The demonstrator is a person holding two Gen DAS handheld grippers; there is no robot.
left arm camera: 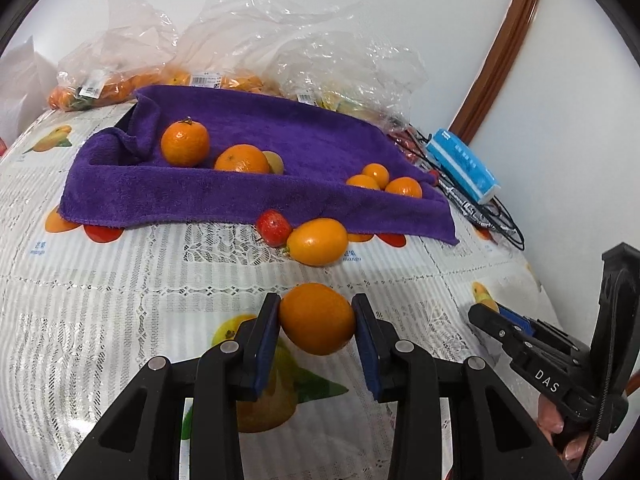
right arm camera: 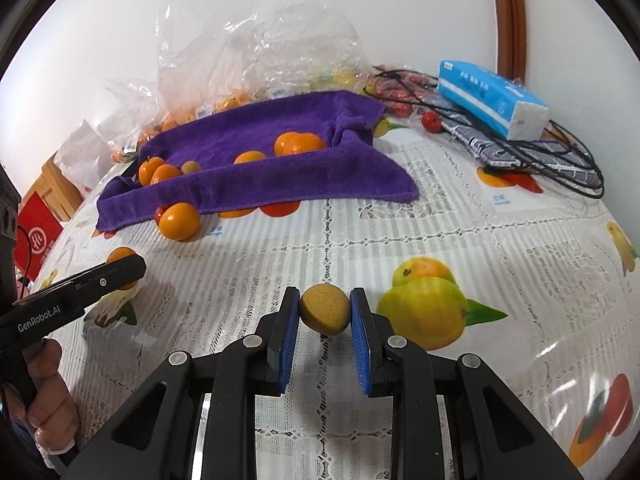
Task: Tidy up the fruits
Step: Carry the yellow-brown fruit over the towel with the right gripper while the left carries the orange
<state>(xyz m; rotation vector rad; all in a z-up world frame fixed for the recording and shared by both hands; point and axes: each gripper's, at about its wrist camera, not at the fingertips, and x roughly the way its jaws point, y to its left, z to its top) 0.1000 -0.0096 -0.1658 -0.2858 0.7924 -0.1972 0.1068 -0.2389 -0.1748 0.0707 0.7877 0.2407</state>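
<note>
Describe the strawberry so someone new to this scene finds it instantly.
Start at the purple towel draped over a tray on the table. Along its front edge two loose fruits touch on the tablecloth. The strawberry is the small red one, left of the larger orange oval fruit; the only red fruit there.

The right gripper pinches a small yellow-brown fruit — well short of the purple towel (oranges lie on it).

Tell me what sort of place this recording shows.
Probably a home dining table: a fruit-print plastic tablecloth, shop-labelled bags of fruit by a white wall, and a tissue pack beside tangled cables.
</note>
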